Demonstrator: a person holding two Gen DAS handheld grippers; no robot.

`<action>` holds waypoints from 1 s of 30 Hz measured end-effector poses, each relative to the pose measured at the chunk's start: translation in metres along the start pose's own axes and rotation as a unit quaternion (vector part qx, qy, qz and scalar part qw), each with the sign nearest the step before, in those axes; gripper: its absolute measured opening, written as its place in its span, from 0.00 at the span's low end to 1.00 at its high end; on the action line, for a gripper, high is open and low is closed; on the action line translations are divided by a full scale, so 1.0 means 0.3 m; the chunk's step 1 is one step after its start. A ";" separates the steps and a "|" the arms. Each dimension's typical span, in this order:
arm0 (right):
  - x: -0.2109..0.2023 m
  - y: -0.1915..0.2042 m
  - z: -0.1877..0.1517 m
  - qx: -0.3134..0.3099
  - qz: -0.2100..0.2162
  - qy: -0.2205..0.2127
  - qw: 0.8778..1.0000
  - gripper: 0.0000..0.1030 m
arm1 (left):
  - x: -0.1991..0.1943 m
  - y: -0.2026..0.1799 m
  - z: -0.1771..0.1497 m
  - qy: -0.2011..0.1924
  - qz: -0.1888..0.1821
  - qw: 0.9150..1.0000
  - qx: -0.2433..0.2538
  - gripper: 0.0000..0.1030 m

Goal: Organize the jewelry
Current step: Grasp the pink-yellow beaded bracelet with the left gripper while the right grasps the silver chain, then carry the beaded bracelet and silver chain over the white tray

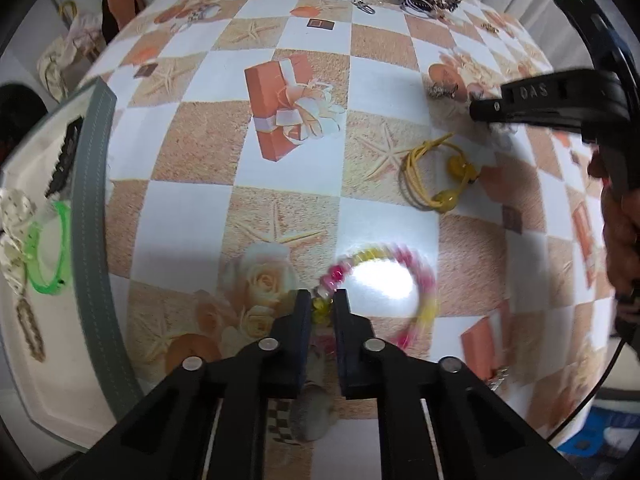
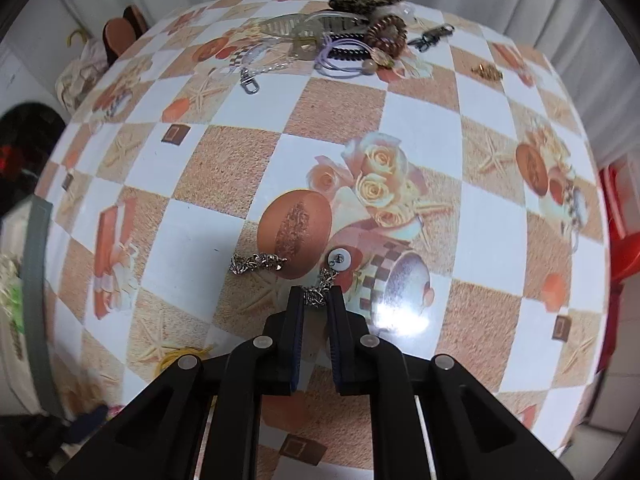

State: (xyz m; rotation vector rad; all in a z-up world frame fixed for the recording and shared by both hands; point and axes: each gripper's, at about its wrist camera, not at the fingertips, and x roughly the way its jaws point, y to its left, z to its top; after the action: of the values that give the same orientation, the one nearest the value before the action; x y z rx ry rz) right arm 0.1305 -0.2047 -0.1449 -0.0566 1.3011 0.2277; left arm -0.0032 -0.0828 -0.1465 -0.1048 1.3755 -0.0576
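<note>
On my left wrist view, my left gripper (image 1: 322, 300) has its fingers pinched on a beaded bracelet (image 1: 380, 292), pink, yellow and clear, blurred, its loop lying to the right of the tips over the checked tablecloth (image 1: 200, 208). Only this view shows the tray (image 1: 96, 208) at the left edge, grey-rimmed, with a green bangle (image 1: 46, 252) and a dark chain piece inside. A yellow cord bracelet (image 1: 434, 174) lies near the middle right, and my right gripper (image 1: 476, 110) comes in from the right edge, seen side-on.

On my right wrist view, the right gripper (image 2: 316, 296) is closed on a silver chain (image 2: 318, 290). One end of it trails left across the printed egg; the other runs up to a small white round disc (image 2: 340, 260). This view shows the far pile (image 2: 352, 36) more clearly: a clear hair clip, a brown spiral tie, a black coil, purple cord and metal clasps. The tray shows only as a grey sliver at left.
</note>
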 end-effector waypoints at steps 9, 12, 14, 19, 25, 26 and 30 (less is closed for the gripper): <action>-0.033 -0.100 -0.045 0.078 0.062 0.022 0.995 0.12 | -0.054 0.107 0.020 -0.011 -0.037 0.999 -0.038 0.14; -0.051 -0.113 -0.056 0.086 0.068 0.024 0.994 0.12 | -0.068 0.117 0.038 -0.016 -0.042 0.998 -0.044 0.14; -0.064 -0.116 -0.061 0.089 0.072 0.024 0.993 0.12 | -0.081 0.124 0.042 -0.021 -0.044 0.998 -0.047 0.14; -0.096 -0.111 -0.069 0.091 0.081 0.023 0.992 0.12 | -0.112 0.149 0.041 -0.029 -0.049 0.997 -0.052 0.14; -0.128 -0.071 -0.070 0.082 0.093 0.019 0.992 0.12 | -0.149 0.183 0.058 -0.042 -0.053 0.996 -0.062 0.14; -0.132 -0.058 -0.068 0.079 0.095 0.019 0.992 0.12 | -0.156 0.191 0.059 -0.044 -0.054 0.996 -0.064 0.14; -0.149 -0.015 -0.066 0.072 0.101 0.015 0.992 0.12 | -0.175 0.218 0.063 -0.053 -0.055 0.995 -0.071 0.14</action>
State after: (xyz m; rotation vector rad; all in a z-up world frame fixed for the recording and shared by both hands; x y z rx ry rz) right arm 0.1017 -0.2185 -0.1076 0.1954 1.3501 0.3061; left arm 0.0040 -0.0116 -0.0988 -0.2983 1.2670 -0.0465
